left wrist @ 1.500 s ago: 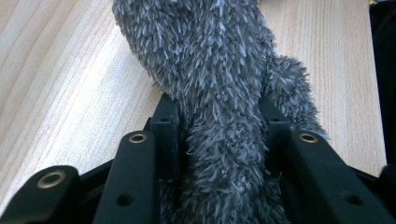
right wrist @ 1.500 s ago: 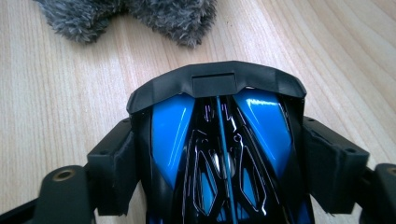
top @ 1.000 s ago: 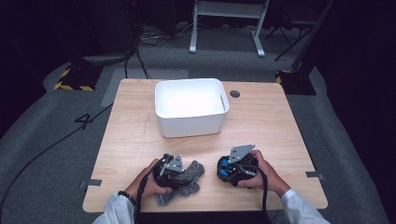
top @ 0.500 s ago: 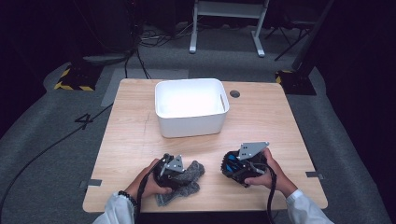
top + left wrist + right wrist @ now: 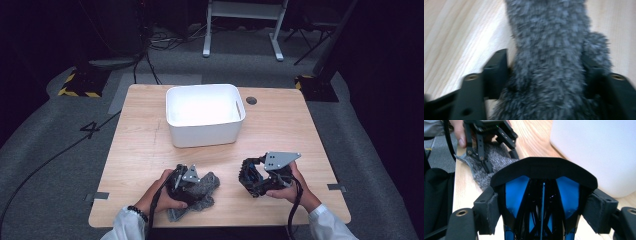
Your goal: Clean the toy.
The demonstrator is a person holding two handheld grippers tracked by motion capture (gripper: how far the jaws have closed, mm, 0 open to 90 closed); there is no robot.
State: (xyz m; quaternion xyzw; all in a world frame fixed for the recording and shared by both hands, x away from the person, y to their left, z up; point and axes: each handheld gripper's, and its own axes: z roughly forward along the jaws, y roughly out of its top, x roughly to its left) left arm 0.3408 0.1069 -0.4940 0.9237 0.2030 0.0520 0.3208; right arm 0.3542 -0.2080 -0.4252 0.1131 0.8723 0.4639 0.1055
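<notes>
A grey fuzzy cloth (image 5: 209,184) lies crumpled near the table's front edge. My left gripper (image 5: 196,183) rests low over it. In the left gripper view the cloth (image 5: 549,50) runs between the black jaws, which have just been opening and stand apart at its sides (image 5: 544,72). My right gripper (image 5: 257,174) hovers a little above the table to the right, shut on a black and blue plastic object (image 5: 248,179). In the right gripper view the pads (image 5: 492,212) press on both flanks of that object (image 5: 543,195).
A white bin (image 5: 204,131) stands at mid table, beyond both hands. A small dark hole (image 5: 251,100) sits in the tabletop behind it. In the right gripper view the bin's wall (image 5: 594,152) is close at the right, and the grey cloth (image 5: 499,162) at upper left.
My right gripper has risen and drifted slightly right with the black and blue object in it. The left hand has stayed on the cloth.
</notes>
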